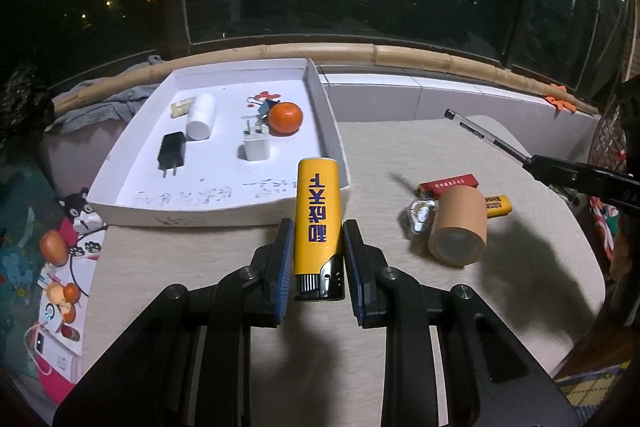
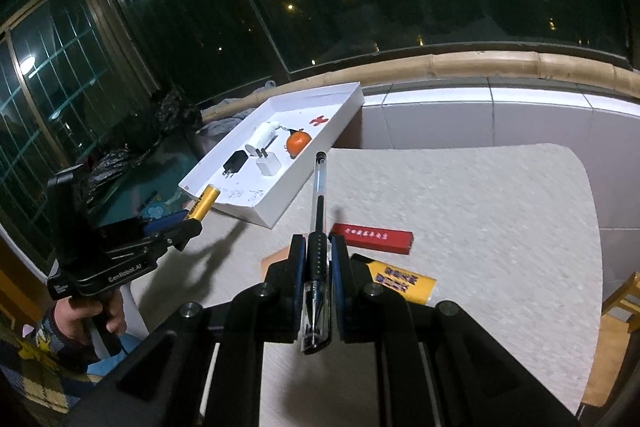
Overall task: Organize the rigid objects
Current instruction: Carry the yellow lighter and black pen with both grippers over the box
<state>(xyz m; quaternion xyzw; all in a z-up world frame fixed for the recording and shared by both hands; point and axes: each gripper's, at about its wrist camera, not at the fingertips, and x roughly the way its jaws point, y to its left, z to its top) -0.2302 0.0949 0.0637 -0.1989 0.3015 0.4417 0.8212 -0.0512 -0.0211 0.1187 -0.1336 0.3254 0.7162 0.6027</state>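
Observation:
My left gripper point(image 1: 314, 227) is shut on a yellow lighter point(image 1: 317, 211) with purple lettering, held above the table just in front of the white tray point(image 1: 224, 209); it also shows as the left gripper point(image 2: 188, 223) with the yellow lighter point(image 2: 204, 203) at the tray's near corner. My right gripper point(image 2: 318, 241) is shut on a black pen point(image 2: 319, 195) that points forward toward the tray point(image 2: 304, 179). The pen point(image 1: 480, 135) and right gripper point(image 1: 536, 163) show at the right of the left wrist view.
In the tray lie a tangerine point(image 1: 285, 118), a white charger point(image 1: 256, 147), a black charger point(image 1: 173, 151) and a white cylinder point(image 1: 201, 117). On the table rest a brown tape roll point(image 1: 458, 227), a red box point(image 1: 448, 183), a second yellow lighter point(image 1: 498, 205) and a small keychain point(image 1: 418, 221).

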